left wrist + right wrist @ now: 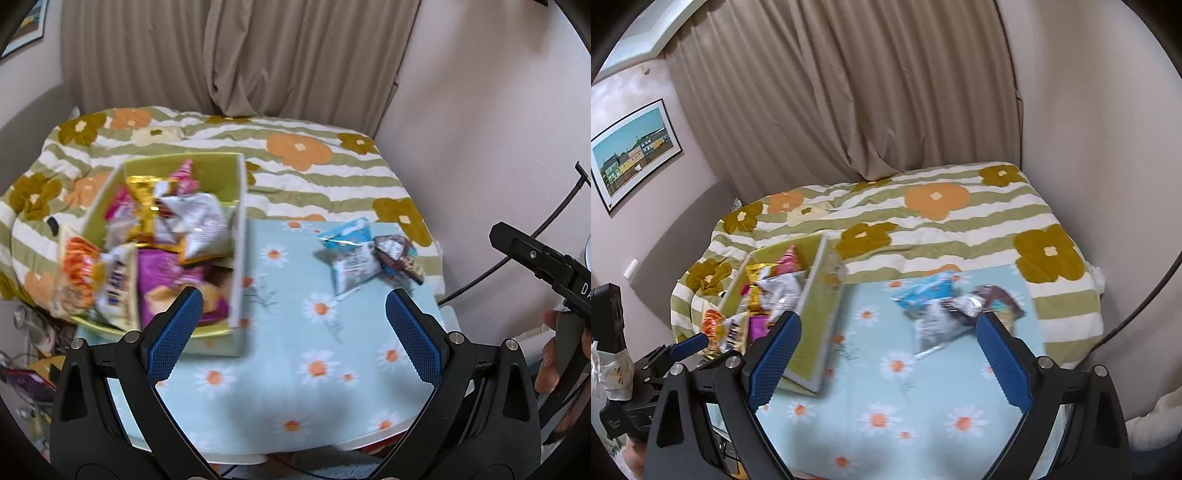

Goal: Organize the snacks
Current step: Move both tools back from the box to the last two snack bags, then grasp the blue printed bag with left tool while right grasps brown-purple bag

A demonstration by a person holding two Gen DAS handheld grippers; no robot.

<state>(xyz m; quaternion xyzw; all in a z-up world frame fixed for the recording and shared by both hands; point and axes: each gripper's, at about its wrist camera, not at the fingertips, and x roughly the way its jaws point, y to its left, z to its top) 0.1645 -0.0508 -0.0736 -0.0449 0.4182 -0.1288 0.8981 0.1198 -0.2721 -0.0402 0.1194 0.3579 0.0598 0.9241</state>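
A green box [238, 236] [816, 325] full of snack packets stands on the left of a table with a light blue daisy cloth [295, 354] [923, 406]. A blue and white packet [349, 254] [927, 310] and a dark brown packet [397, 254] [997, 299] lie on the cloth to the right of the box. My left gripper [293, 328] is open and empty above the cloth, near the box's front corner. My right gripper [886, 354] is open and empty, hovering short of the two loose packets.
A bed with a green striped flowered blanket [314, 166] [960, 229] lies behind the table. Beige curtains [849, 92] hang behind it. The right gripper's body [554, 266] shows at the right of the left wrist view. Clutter [33, 350] sits low left.
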